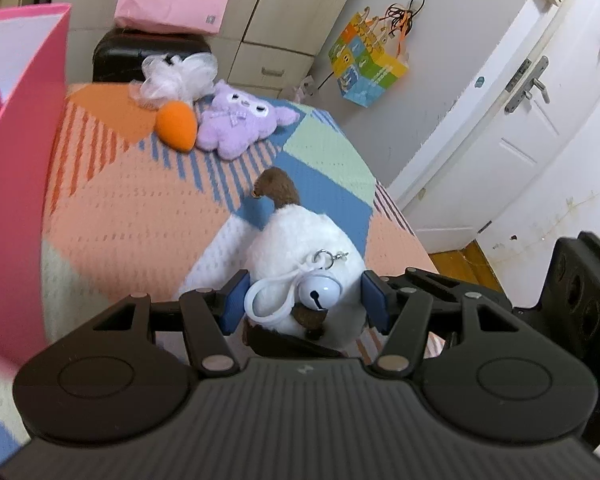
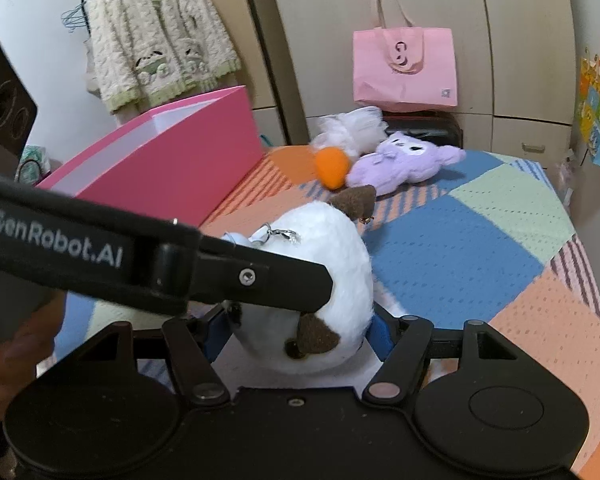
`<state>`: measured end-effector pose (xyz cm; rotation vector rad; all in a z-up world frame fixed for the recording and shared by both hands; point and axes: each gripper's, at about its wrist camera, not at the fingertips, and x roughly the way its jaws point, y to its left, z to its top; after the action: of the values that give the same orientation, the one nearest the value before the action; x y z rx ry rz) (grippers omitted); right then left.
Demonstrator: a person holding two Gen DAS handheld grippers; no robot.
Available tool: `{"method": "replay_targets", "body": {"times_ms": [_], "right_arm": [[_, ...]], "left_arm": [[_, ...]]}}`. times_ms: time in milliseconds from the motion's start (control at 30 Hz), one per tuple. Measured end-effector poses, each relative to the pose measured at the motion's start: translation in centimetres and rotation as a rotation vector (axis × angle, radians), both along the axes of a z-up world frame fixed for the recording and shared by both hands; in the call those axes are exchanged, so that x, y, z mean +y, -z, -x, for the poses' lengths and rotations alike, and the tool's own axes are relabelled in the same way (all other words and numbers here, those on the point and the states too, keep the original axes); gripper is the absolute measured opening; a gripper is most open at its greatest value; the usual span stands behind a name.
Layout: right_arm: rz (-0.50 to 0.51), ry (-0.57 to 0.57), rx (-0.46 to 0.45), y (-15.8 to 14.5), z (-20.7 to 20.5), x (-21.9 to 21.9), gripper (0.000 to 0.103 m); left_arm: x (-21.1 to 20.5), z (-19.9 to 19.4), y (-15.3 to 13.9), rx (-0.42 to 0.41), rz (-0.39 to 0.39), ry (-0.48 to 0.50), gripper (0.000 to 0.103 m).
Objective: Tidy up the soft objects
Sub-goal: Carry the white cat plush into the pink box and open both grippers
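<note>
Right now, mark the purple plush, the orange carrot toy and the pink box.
purple plush (image 1: 236, 124): left wrist view, middle of its body.
orange carrot toy (image 1: 177, 126): left wrist view, its orange body.
pink box (image 2: 180, 160): right wrist view, its near side wall.

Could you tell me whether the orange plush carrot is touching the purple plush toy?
Touching: the left wrist view shows the orange plush carrot pressed against the purple plush toy, no gap.

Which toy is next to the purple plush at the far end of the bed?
On the patchwork blanket, look to the far end below the pink tote bag. Left of the purple plush lies the orange carrot-shaped toy, touching it: smooth and bright orange, unlike the white mesh puff behind.
</note>
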<state>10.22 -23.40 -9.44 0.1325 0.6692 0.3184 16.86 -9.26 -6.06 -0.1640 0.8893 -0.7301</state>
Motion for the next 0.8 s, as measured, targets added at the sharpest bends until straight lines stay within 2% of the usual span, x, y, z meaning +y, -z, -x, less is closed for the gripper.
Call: {"method": "replay_targets", "body": {"times_ms": [100, 267, 467, 633, 800], "right_arm": [[-0.024, -0.012, 0.015, -0.2, 1.2, 0.6, 0.073], [-0.003, -0.069, 0.026, -1.4, 2.3, 2.4, 0.072], [0.076, -0.168, 0.067, -3.5, 2.5, 5.3, 0.072], [0.121, -0.24, 0.078, -5.6, 2.6, 7.7, 0.072], [0.111, -0.287, 0.073, -7.9, 2.4, 9.7, 0.072]], "left_arm": [[0.9, 1.0, -0.3, 0.02, -0.007, 0.004, 0.059], [2.7, 2.8, -1.4, 0.024, -0.031, -0.004, 0.059], [5.4, 4.3, -2.7, 0.025, -0.035, -0.005, 0.059], [7.9, 5.5, -4.4, -0.016, -0.022, -0.012, 0.059], [10.6, 6.3, -6.4, -0.061, 0.003, -0.027, 0.059]]}}
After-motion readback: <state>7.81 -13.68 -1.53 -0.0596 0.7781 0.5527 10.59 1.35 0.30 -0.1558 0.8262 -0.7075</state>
